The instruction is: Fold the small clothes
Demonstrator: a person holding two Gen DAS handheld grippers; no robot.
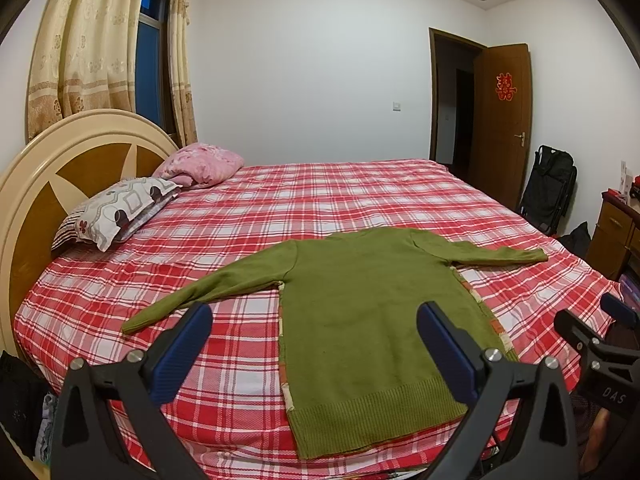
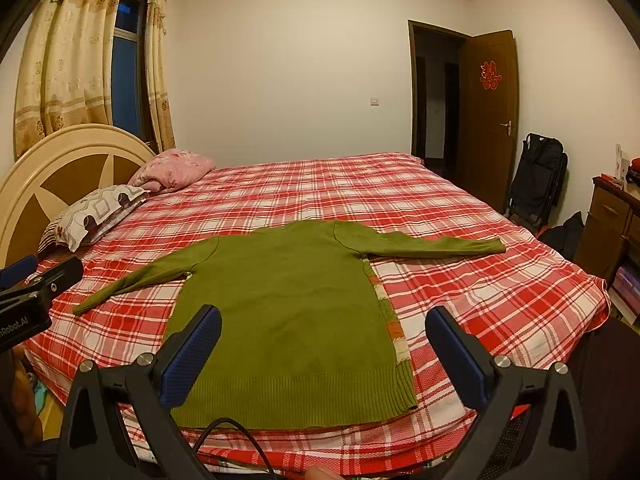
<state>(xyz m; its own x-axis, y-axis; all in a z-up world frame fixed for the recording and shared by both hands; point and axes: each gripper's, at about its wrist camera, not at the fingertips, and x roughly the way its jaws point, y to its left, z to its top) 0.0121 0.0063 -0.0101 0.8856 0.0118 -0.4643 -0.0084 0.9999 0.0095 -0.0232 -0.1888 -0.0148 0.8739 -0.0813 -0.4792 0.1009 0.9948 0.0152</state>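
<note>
A green knitted sweater [image 1: 360, 320] [image 2: 288, 312] lies flat on the red plaid bed [image 1: 280, 208] [image 2: 460, 280], hem toward me and both sleeves spread out to the sides. Patterned edging shows along its side seams. My left gripper [image 1: 316, 332] hovers open above the near half of the sweater, holding nothing. My right gripper [image 2: 324, 336] is also open and empty, hanging over the sweater's lower right part. Each gripper's black frame shows at the edge of the other's view.
A patterned pillow [image 1: 116, 212] and a pink bundle [image 1: 200, 164] lie by the headboard [image 1: 60, 160] at the left. A brown door [image 1: 504, 120] stands open at the right, with a black folded stroller [image 1: 548, 188] and a wooden cabinet [image 1: 612, 232] beside the bed.
</note>
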